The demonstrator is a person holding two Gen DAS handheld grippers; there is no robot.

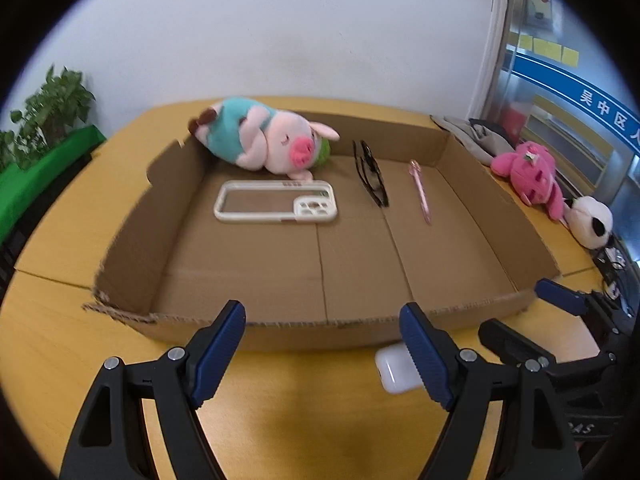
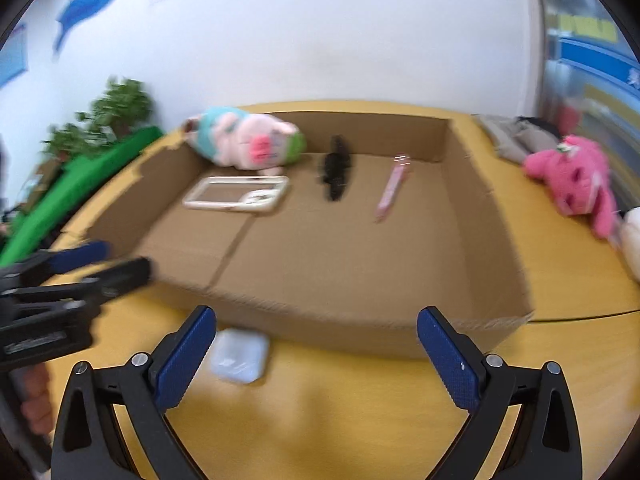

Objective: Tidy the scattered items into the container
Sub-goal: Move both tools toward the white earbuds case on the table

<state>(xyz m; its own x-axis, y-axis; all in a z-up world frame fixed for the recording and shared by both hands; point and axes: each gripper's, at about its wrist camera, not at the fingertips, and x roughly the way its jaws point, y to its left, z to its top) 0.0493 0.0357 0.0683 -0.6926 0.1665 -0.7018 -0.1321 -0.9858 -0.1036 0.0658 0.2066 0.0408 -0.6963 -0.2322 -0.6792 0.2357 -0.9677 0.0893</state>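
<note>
small white case (image 1: 394, 368) (rounded, glossy), beside box (image 1: 280, 332)

- The near half of the cardboard box (image 1: 360, 264) floor lies bare, open from above.
- Its low front wall stands between both grippers and that floor.
- The pig plush (image 1: 264, 140), phone case (image 1: 276, 202), sunglasses (image 1: 370, 174) and pink pen (image 1: 420, 190) crowd the far half.
- A white earbud case (image 2: 240, 354) lies on the bench (image 2: 340, 412) just before the wall.

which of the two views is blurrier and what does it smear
Right wrist view is clearly blurrier: motion blur smears the glasses, the pig plush and the box edges. Left wrist view is mostly sharp, with fisheye bending of the box rim.
</note>
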